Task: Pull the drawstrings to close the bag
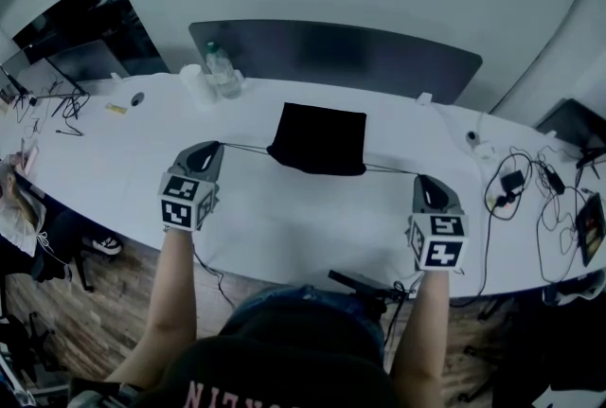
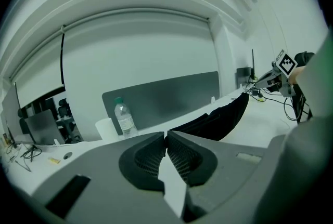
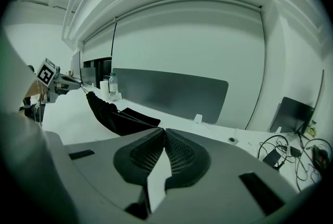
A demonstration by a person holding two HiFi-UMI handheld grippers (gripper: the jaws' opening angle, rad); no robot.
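Observation:
A black drawstring bag (image 1: 320,139) lies mid-table, its gathered mouth toward me. A thin drawstring (image 1: 248,148) runs taut from that mouth to my left gripper (image 1: 212,149), whose jaws are shut on its end. The other drawstring (image 1: 390,170) stretches to my right gripper (image 1: 422,179), also shut on it. In the left gripper view the pads meet at the left gripper (image 2: 166,137), with the bag (image 2: 218,116) lifted at its mouth beyond. The right gripper view shows the right gripper (image 3: 164,131) closed and the bag (image 3: 112,114) hanging toward the left gripper's marker cube (image 3: 46,72).
A water bottle (image 1: 222,72) and a white cup (image 1: 196,82) stand at the back left, before a grey divider panel (image 1: 331,51). Cables and chargers (image 1: 530,184) lie at the right. A black device (image 1: 365,283) sits at the white table's front edge (image 1: 284,274).

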